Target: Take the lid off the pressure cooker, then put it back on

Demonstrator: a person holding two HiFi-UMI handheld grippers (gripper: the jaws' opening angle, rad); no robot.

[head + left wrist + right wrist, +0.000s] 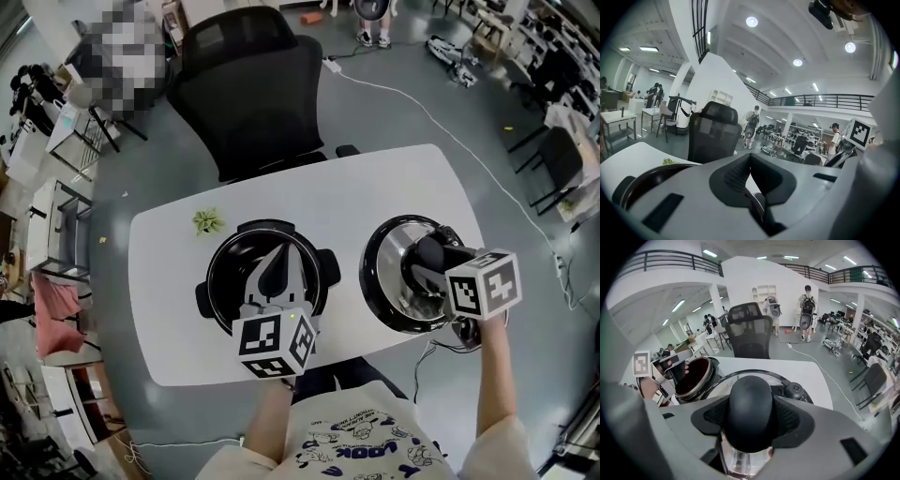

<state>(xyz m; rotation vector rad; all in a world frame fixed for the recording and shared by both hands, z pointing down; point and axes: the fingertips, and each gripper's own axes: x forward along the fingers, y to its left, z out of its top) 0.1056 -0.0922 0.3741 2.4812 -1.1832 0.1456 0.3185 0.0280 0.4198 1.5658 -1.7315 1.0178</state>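
The open pressure cooker pot (217,281) stands on the white table (375,183), left of centre, its dark inside showing. Its steel and black lid (386,281) is over the table's right part, apart from the pot; I cannot tell whether it rests there. My right gripper (427,267) is shut on the lid's black handle (750,408), which fills the gap between the pads. In the right gripper view the pot (691,376) lies to the left of the lid (797,380). My left gripper (275,267) is shut and empty, pointing across the pot's mouth (642,180).
A small green thing (206,221) lies on the table behind the pot. A black office chair (253,89) stands at the table's far side. A white cable (450,131) runs over the floor at the right. Racks stand at the left.
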